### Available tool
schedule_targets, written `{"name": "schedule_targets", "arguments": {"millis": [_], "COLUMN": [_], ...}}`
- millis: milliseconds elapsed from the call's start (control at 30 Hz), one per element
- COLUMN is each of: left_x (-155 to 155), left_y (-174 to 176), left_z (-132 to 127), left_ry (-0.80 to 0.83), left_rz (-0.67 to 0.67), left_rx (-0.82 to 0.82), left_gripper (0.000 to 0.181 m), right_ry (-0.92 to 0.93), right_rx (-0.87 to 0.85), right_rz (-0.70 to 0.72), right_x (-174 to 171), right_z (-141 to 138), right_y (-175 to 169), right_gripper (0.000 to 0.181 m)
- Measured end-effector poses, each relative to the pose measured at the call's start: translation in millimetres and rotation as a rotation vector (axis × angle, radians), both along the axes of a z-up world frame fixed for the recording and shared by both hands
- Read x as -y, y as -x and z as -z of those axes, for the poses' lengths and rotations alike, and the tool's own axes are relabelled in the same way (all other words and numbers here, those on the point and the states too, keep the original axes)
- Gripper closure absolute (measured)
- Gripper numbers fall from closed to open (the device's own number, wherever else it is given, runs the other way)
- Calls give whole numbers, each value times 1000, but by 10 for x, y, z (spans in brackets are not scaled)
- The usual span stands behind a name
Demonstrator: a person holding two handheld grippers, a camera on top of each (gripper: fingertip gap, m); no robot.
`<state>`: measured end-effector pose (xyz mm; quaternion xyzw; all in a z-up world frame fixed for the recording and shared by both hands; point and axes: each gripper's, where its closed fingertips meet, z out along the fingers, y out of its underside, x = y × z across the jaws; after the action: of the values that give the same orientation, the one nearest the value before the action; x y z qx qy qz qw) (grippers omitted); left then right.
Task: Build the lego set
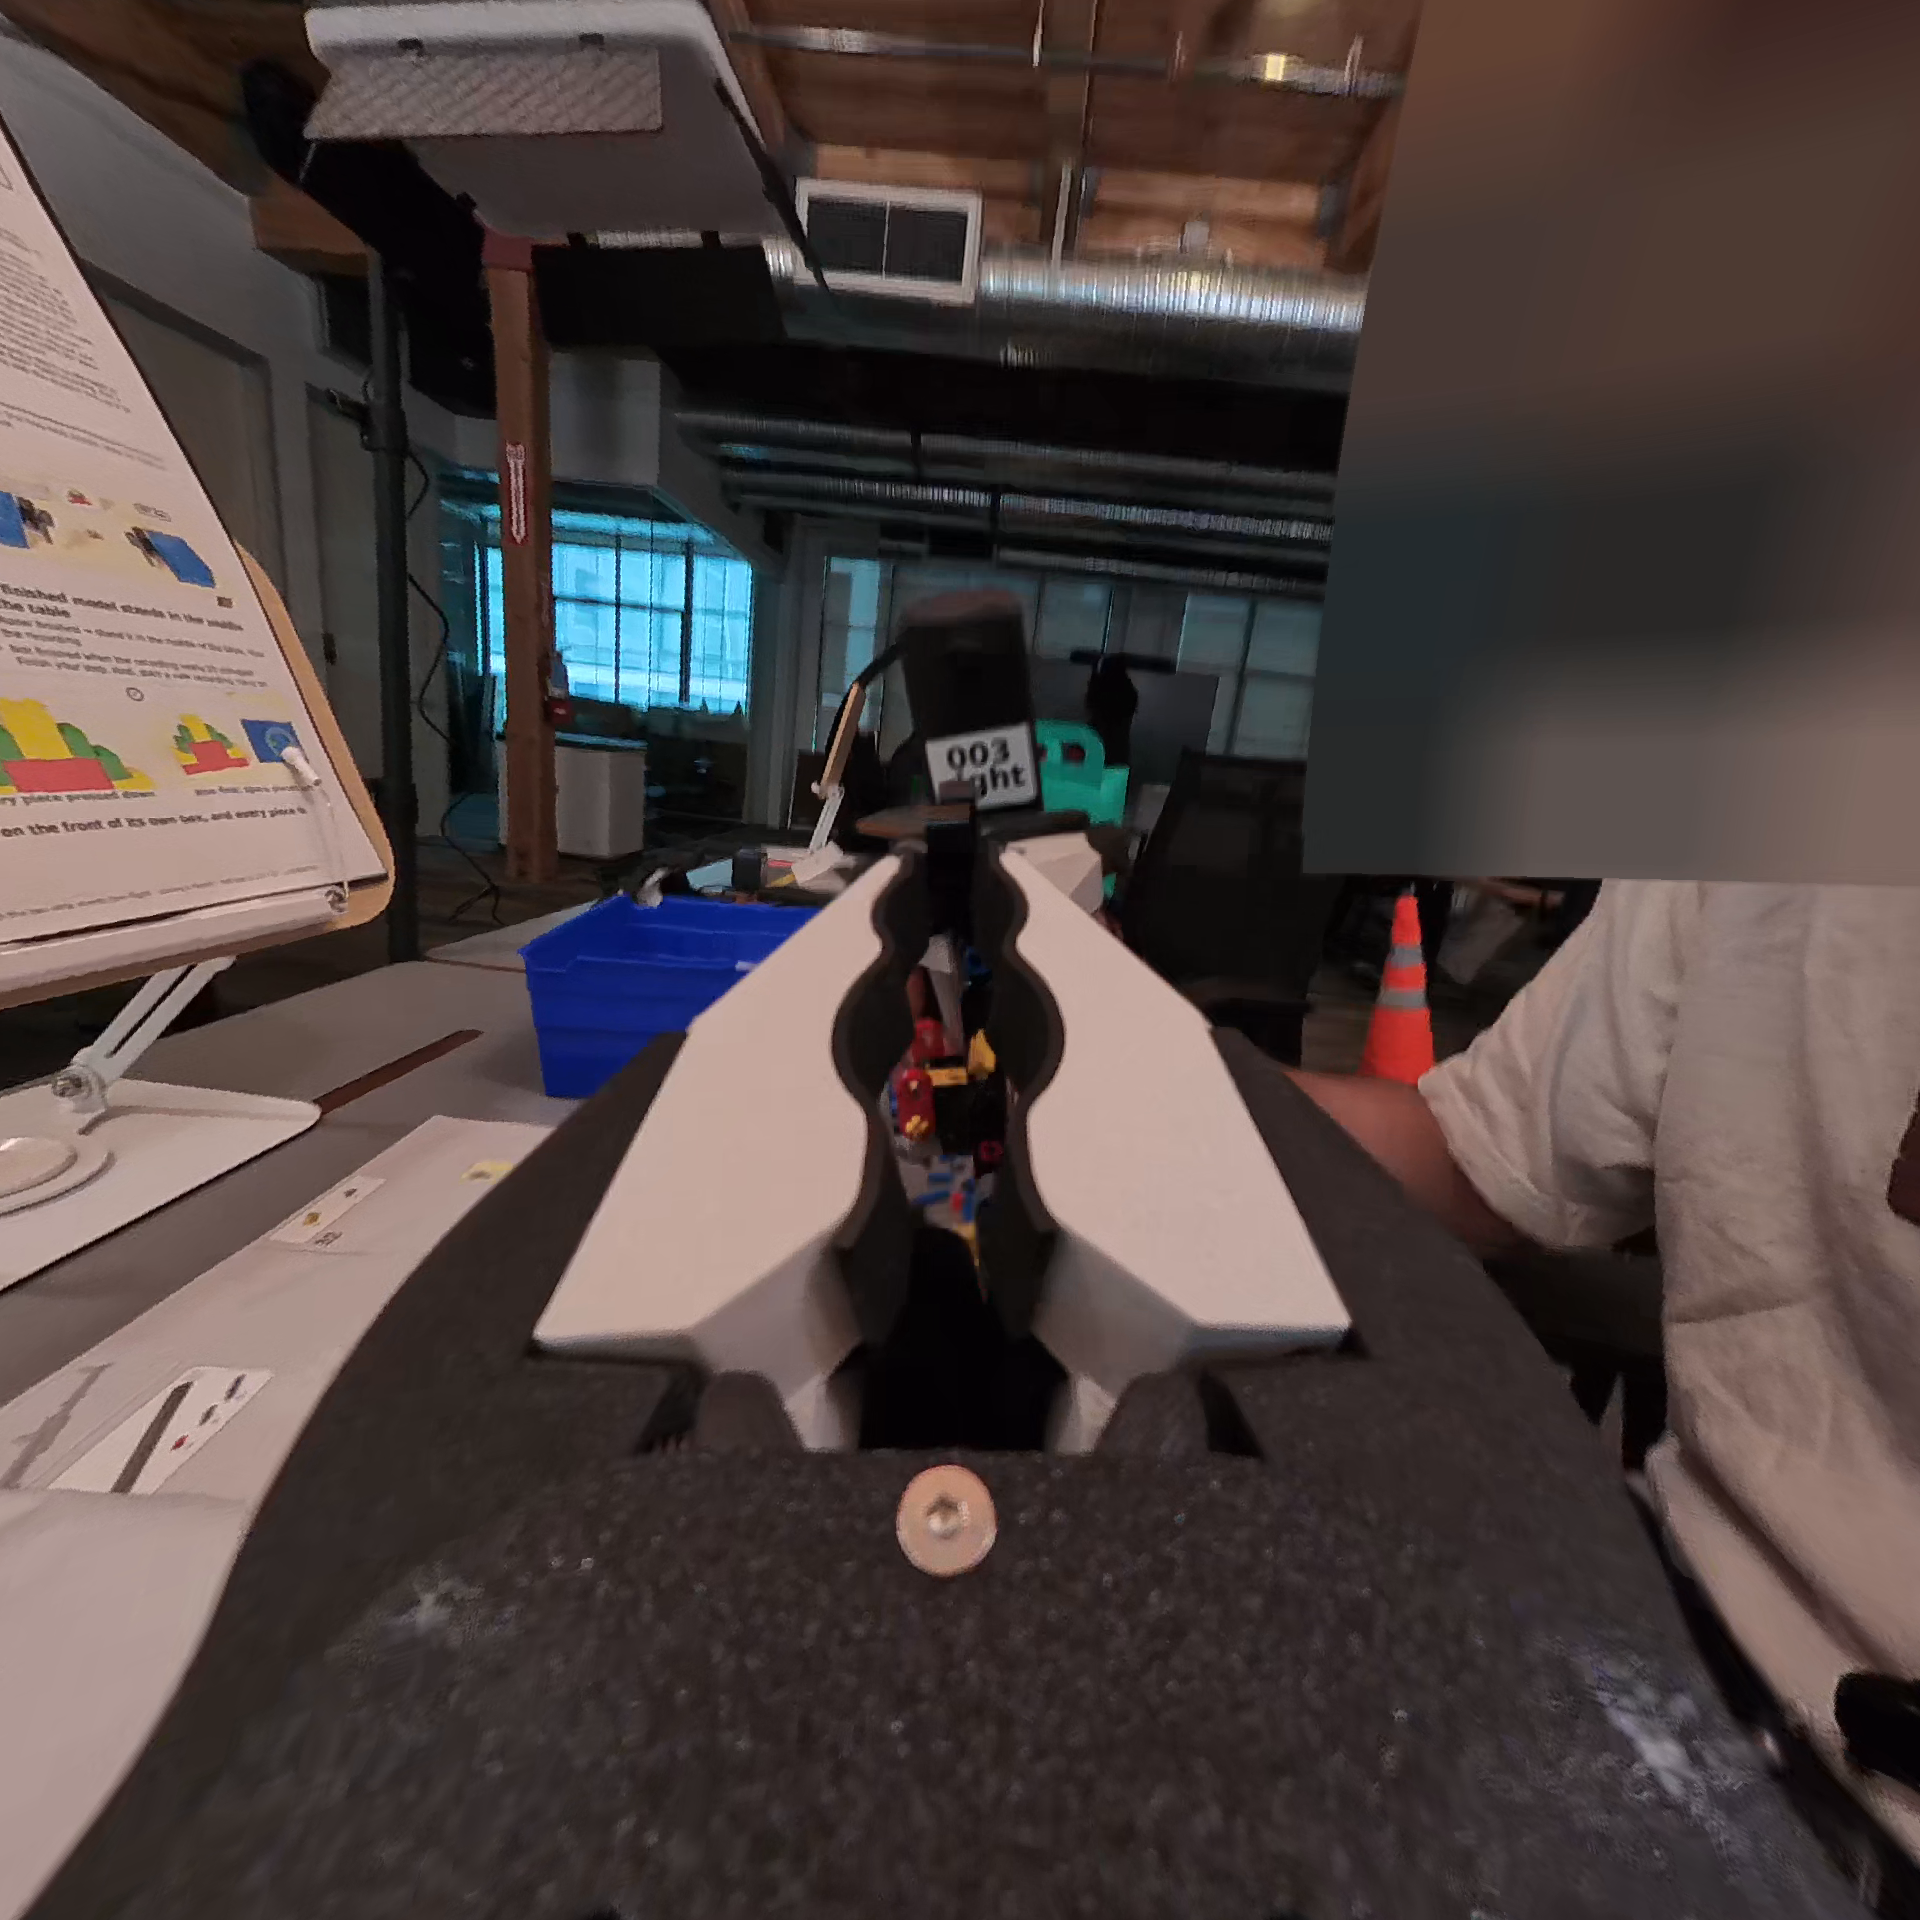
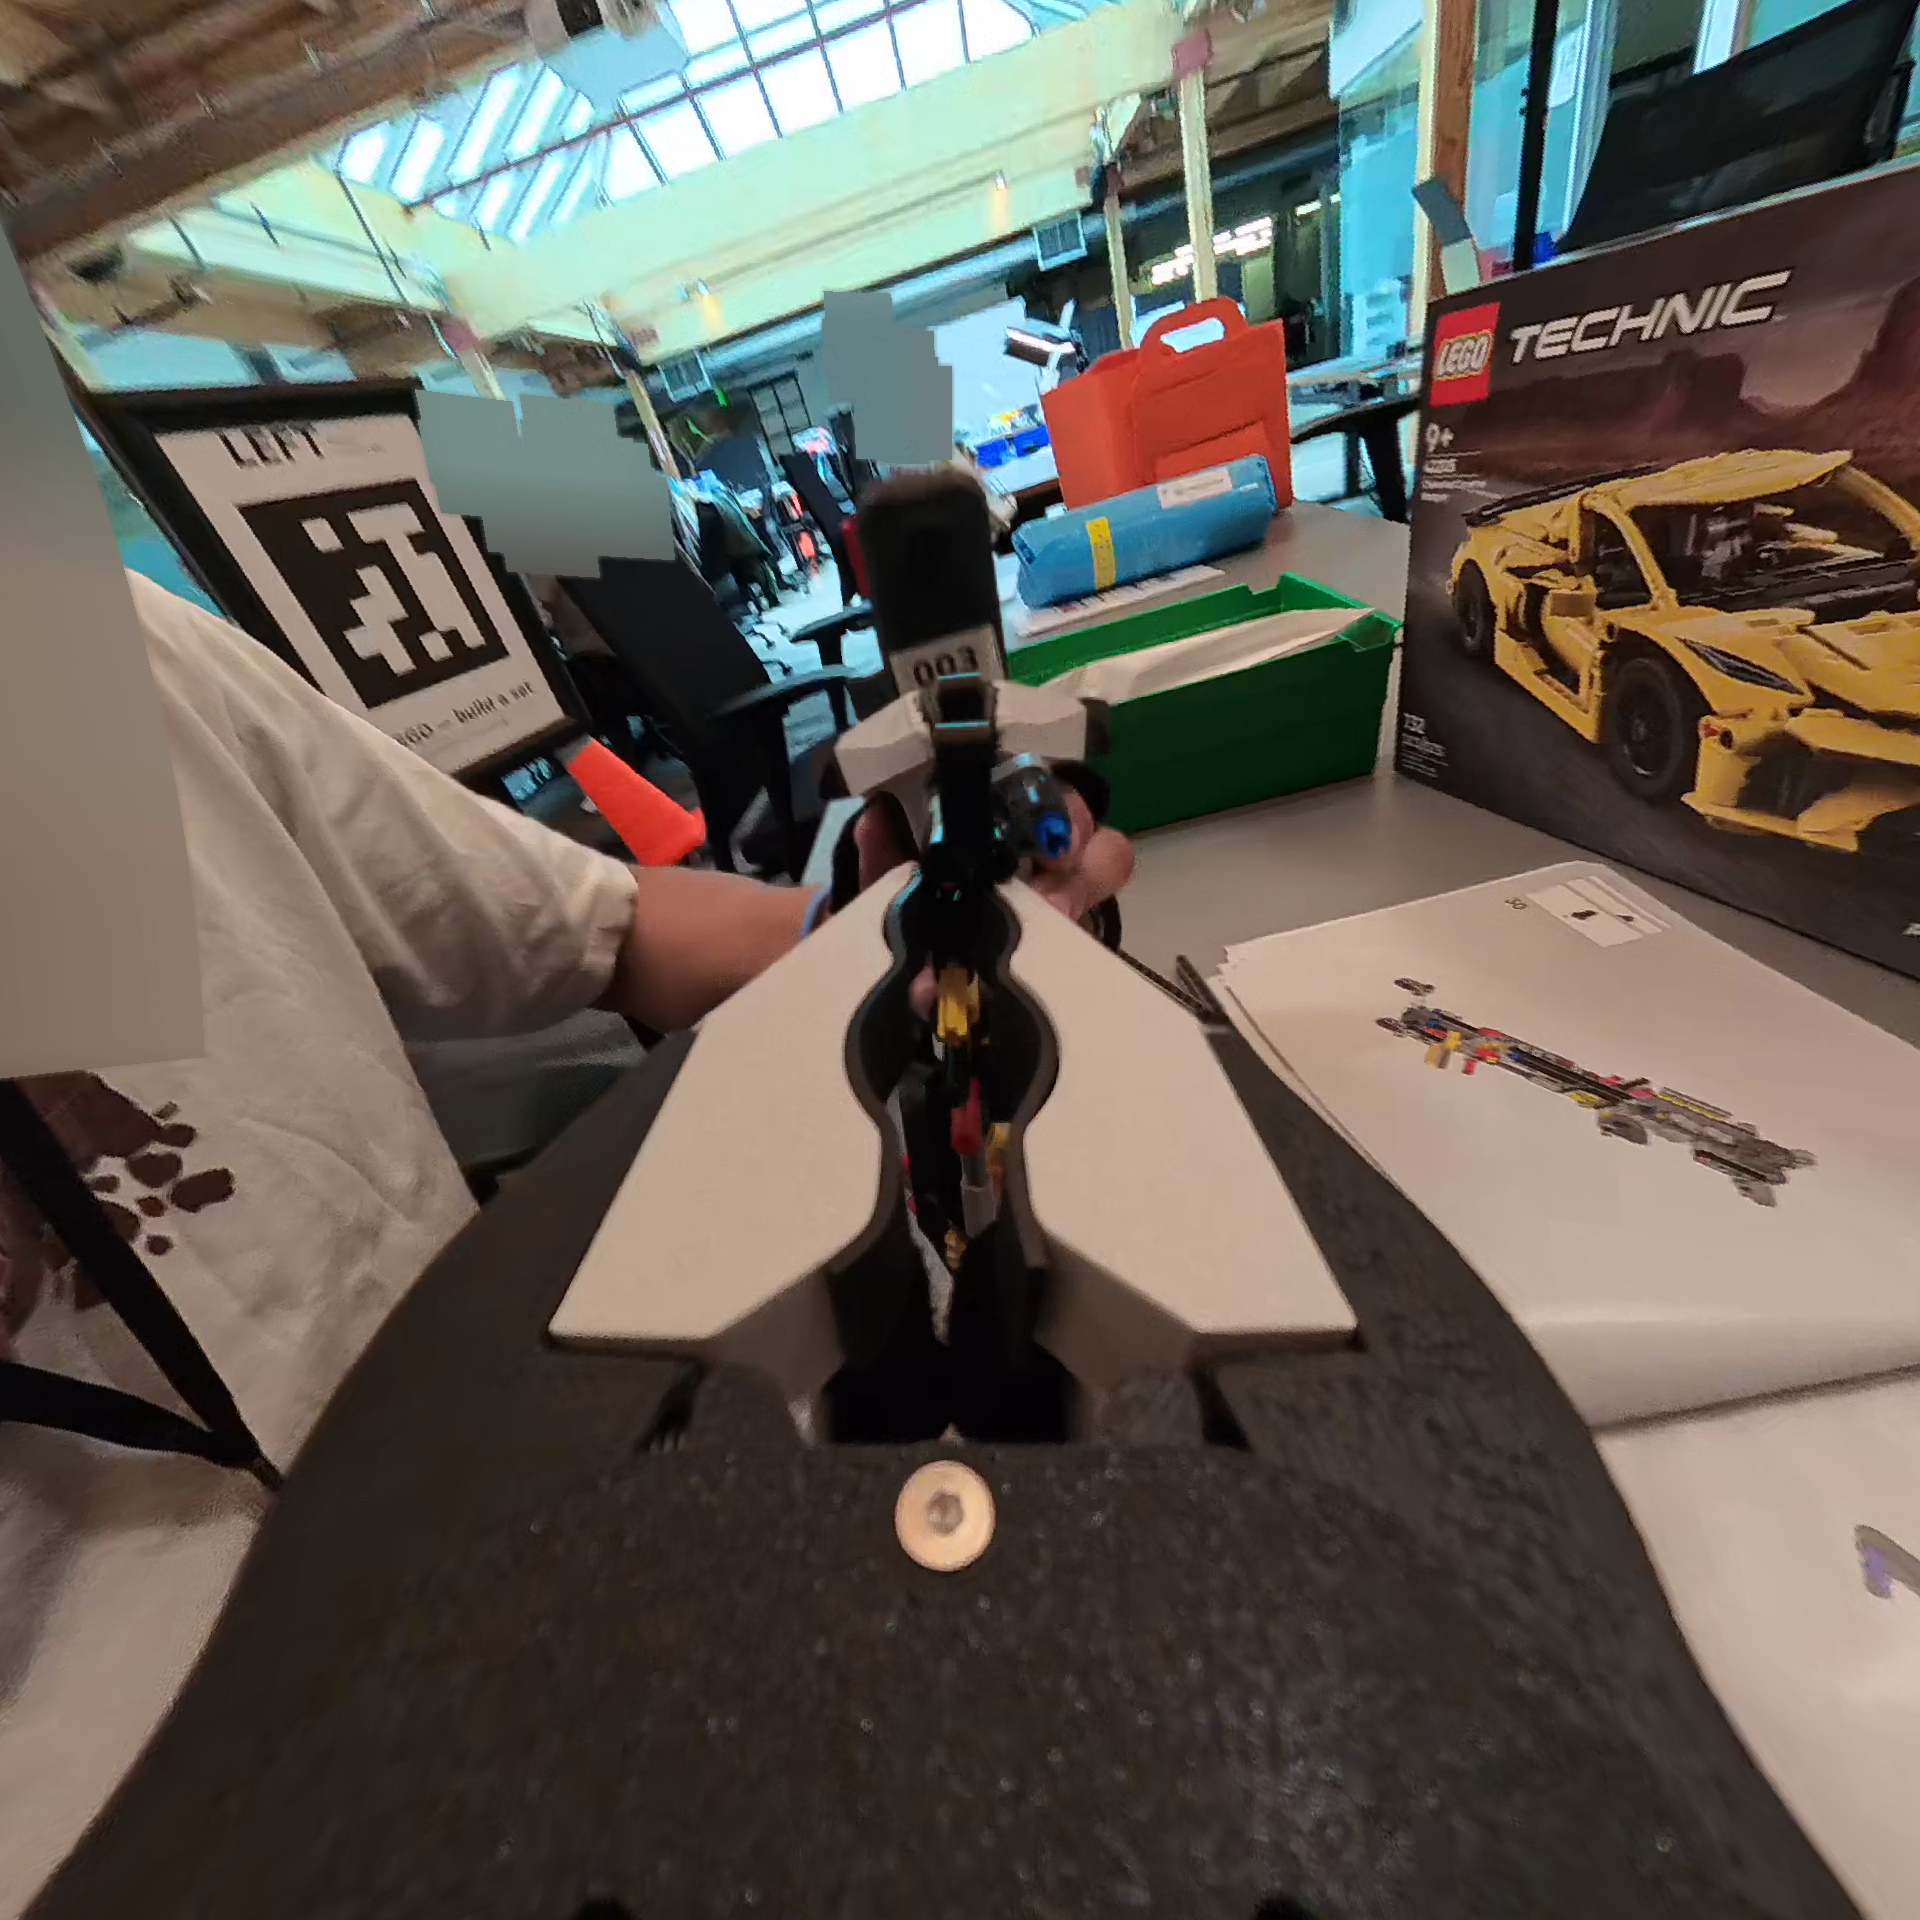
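- Left gripper (image 1: pixel 951 883): matte white fingers with wavy black foam pads, nearly closed on the black end of the lego assembly (image 1: pixel 951 1091), held off the grey table (image 1: pixel 416 1008).
- Right gripper (image 2: pixel 951 904): same build, pinching the assembly's other end, facing the left one.

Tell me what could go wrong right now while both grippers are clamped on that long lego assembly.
1. The left gripper and right gripper both pinch the long black lego assembly with red and yellow parts end to end; twisting or pulling apart could pop pieces loose.
2. It seems held above the grey table, so a slip might scatter parts.
3. The fingers hide most of it, so alignment is hard to judge.
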<state>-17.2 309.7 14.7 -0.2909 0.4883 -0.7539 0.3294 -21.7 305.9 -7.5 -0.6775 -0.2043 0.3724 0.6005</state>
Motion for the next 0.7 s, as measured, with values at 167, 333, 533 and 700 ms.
{"name": "schedule_targets", "arguments": {"millis": [167,333,533,700], "left_x": [-60,-152,-210,-189], "left_y": [-59,-97,-124,-140], "left_z": [27,7,18,91], "left_ry": [96,242,344,269], "left_rz": [-15,-44,-44,-13], "left_rx": [0,29,37,-17], "left_gripper": [174,174,174,174], "right_ry": [39,47,93,113], "right_rx": [-44,-120,-234,-145], "right_rz": [13,47,18,34], "right_x": [-43,-123,-166,-150], "right_z": [35,18,27,94], "right_y": [-51,-80,-83,-110], "right_gripper": [175,175,175,175]}}
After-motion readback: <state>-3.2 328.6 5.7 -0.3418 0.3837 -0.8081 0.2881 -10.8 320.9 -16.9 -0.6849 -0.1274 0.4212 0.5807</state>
